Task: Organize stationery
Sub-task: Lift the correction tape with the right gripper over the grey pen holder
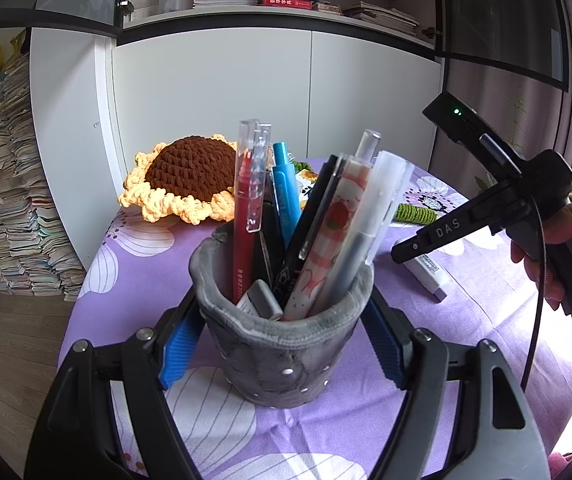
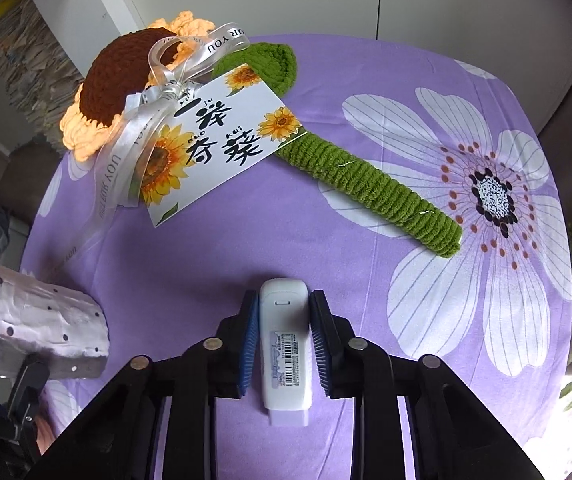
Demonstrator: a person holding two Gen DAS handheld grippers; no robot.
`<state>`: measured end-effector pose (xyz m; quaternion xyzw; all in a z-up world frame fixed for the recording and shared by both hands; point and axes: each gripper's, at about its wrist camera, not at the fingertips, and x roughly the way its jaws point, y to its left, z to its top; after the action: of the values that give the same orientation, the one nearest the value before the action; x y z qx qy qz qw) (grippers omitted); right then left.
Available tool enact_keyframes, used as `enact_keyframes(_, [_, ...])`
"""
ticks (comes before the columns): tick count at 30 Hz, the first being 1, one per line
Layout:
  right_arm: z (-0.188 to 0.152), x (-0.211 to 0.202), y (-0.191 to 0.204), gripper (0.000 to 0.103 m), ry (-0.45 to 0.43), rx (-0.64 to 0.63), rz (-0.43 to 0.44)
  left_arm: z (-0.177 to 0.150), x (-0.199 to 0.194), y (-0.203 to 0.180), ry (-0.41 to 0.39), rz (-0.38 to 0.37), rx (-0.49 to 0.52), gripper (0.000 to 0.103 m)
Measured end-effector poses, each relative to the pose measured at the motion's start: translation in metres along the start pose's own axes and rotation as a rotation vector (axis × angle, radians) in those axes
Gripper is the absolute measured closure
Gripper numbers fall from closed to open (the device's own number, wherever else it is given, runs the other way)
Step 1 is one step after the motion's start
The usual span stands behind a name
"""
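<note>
A grey felt pen holder (image 1: 278, 356) full of several pens stands on the purple flowered tablecloth. My left gripper (image 1: 282, 320) is shut on it, one blue pad on each side of its wall. The same pen holder (image 2: 46, 320) shows at the lower left of the right wrist view. A white correction tape (image 2: 286, 352) with a barcode label and a lavender end lies flat on the cloth. My right gripper (image 2: 284, 300) points steeply down over it, and its blue pads touch both long sides. From the left wrist view, the right gripper (image 1: 402, 250) tips onto that correction tape (image 1: 430, 276).
A crocheted sunflower (image 2: 118, 80) with a green stem (image 2: 370, 184), a ribbon and a printed card (image 2: 214, 144) lies across the far half of the table. White cabinet doors (image 1: 214, 92) stand behind it. Paper stacks (image 1: 10, 184) rise at the left. A hand (image 1: 566, 236) holds the right gripper.
</note>
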<state>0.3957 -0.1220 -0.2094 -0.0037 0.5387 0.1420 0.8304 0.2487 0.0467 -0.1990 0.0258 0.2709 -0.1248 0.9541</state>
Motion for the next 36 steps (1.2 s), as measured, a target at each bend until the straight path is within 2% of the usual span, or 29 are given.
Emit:
enact_keyframes(13, [-0.030, -0.087, 0.007, 0.076, -0.193, -0.042, 0.114, 0.000, 0.003, 0.000, 0.012, -0.004, -0.001, 0.028])
enact_keyframes(26, [-0.036, -0.163, 0.054, 0.076, -0.390, -0.164, 0.217, 0.000, 0.003, 0.000, 0.011, -0.004, -0.002, 0.028])
enact_keyframes(36, [-0.030, -0.188, 0.083, 0.076, -0.445, -0.239, 0.314, 0.000, 0.003, 0.000, 0.011, -0.004, -0.002, 0.028])
